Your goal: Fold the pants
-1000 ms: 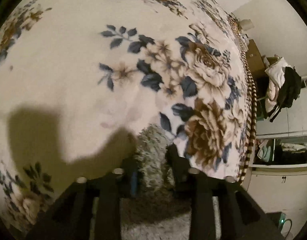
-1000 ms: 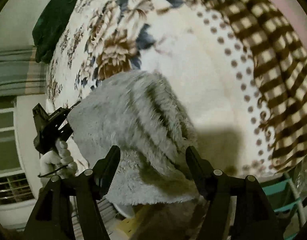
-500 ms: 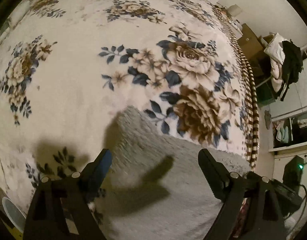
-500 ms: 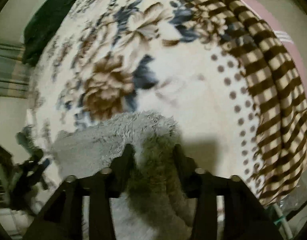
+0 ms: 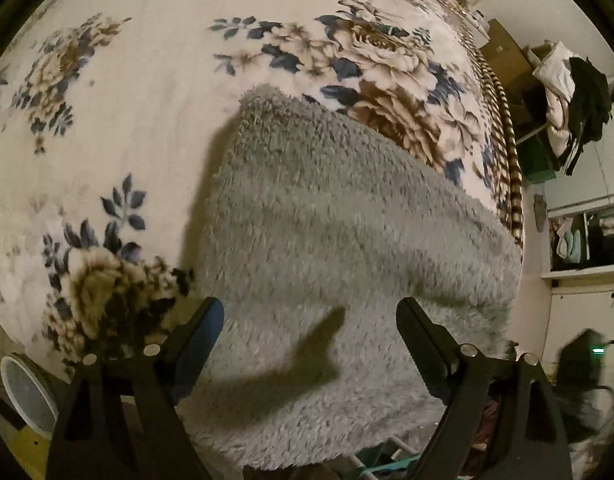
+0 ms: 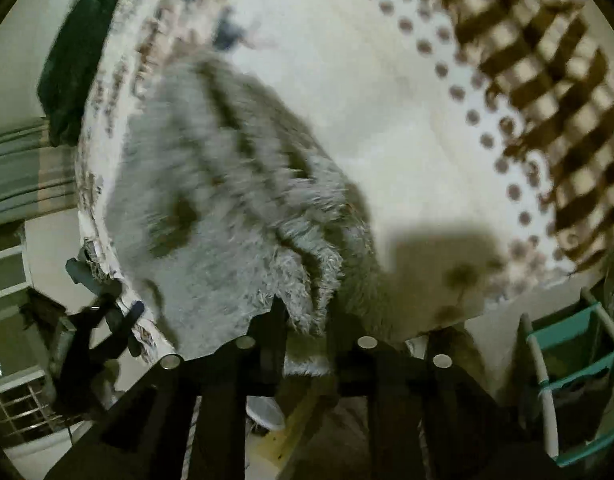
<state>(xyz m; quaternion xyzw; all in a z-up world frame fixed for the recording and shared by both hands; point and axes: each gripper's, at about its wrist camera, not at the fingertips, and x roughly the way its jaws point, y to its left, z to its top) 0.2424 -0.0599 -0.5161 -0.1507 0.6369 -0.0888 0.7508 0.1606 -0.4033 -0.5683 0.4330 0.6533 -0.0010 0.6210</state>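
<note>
— Since half a second ago our left gripper point(image 5: 309, 320) has let the pants point(image 5: 339, 232) go; they lie flat on the blanket point(image 5: 127, 128), hem hanging off its edge.
— Left jaws wide now, holding nothing. Our right gripper point(image 6: 307, 320) is clamped on the fleece edge.
— Risk?
— One-sided pulling could drag the fold askew, or off the bed.

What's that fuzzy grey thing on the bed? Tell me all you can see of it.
The grey pants look like thick, shaggy fleece, lying folded in layers on the floral blanket, hanging over the bed's near edge. The right hand-held gripper is shut on an edge of them; the left hand-held gripper is open above them.
</note>
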